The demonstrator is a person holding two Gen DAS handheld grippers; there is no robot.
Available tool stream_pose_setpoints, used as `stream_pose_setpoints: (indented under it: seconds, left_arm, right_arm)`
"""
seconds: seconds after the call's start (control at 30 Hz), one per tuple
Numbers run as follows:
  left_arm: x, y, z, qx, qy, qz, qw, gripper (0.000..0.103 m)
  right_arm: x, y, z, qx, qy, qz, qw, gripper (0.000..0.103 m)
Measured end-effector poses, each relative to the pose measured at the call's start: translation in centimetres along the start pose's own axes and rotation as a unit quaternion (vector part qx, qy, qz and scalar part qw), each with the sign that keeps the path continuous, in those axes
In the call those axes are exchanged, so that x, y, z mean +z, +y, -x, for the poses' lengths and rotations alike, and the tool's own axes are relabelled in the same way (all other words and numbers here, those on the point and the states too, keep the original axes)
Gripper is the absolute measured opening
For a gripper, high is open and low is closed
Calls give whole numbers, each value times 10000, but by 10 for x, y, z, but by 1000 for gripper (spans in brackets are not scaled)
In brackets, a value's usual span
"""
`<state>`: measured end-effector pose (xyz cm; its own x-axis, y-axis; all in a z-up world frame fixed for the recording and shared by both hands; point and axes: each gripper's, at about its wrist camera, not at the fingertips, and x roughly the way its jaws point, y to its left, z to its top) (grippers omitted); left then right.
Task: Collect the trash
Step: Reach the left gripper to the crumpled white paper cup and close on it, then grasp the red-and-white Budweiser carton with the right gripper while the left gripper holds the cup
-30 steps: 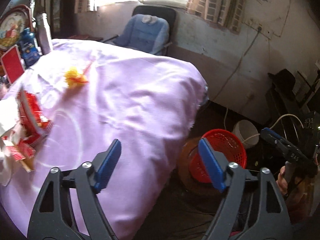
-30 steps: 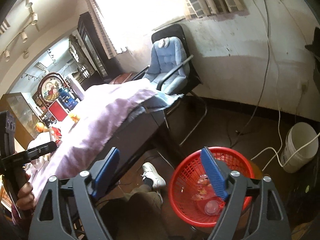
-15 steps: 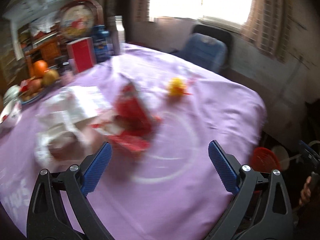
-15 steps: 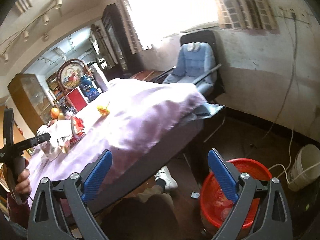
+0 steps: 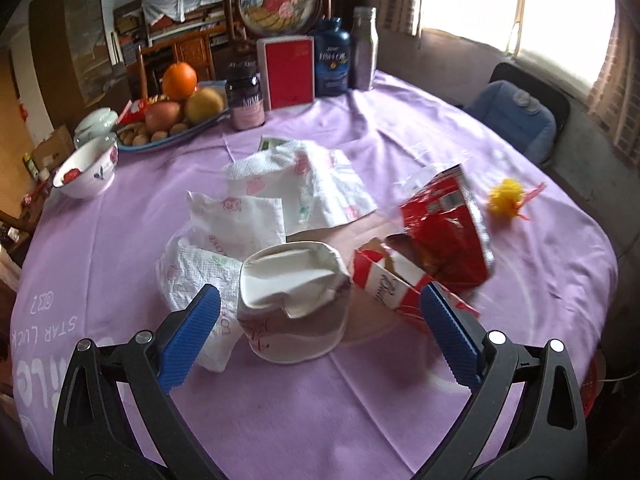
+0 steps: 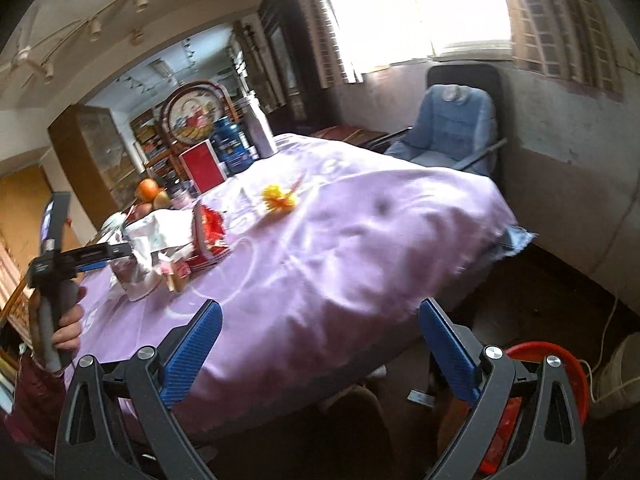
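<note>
In the left wrist view a crushed paper cup (image 5: 294,304) lies on the purple tablecloth (image 5: 400,400), between the tips of my open, empty left gripper (image 5: 320,332). Crumpled napkins (image 5: 280,200) lie behind it. A red snack bag (image 5: 448,232) and a red-and-white carton (image 5: 390,284) lie to its right, and a yellow wrapper (image 5: 507,199) farther right. My right gripper (image 6: 320,350) is open and empty, off the table's near edge. The red trash basket (image 6: 560,384) stands on the floor at lower right. The trash pile (image 6: 176,240) and the left gripper (image 6: 92,254) show at left.
A fruit plate (image 5: 172,120), a white bowl (image 5: 86,168), a red box (image 5: 286,72) and bottles (image 5: 334,58) stand at the table's far side. A blue chair (image 6: 452,128) stands beyond the table. A white bucket (image 6: 624,376) sits next to the basket.
My left gripper swung from the table edge and basket to the trash pile, now straddling the crushed cup. My right gripper rose from over the basket toward the table. Both stayed open.
</note>
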<state>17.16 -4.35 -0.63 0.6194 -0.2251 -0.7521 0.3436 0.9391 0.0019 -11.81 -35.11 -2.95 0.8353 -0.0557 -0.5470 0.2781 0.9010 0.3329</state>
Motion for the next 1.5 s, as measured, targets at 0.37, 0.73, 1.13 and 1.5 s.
stream_pose_setpoints:
  seconds: [0.37, 0.73, 1.13, 1.5]
  left_arm:
    - [-4, 20, -41, 256, 420, 225, 9985, 96]
    - [-34, 75, -22, 226, 499, 571, 9969, 96]
    - [-42, 71, -45, 160, 980, 599, 9932, 96]
    - [-48, 61, -49, 475, 1019, 457, 9926, 98]
  right_arm:
    - [1, 40, -25, 267, 243, 327, 9988, 97]
    - [11, 74, -49, 659, 485, 648, 9945, 97]
    - [26, 163, -109, 1277, 959, 1686, 9727, 96]
    - [28, 196, -162, 1375, 1536, 1968, 9585, 77]
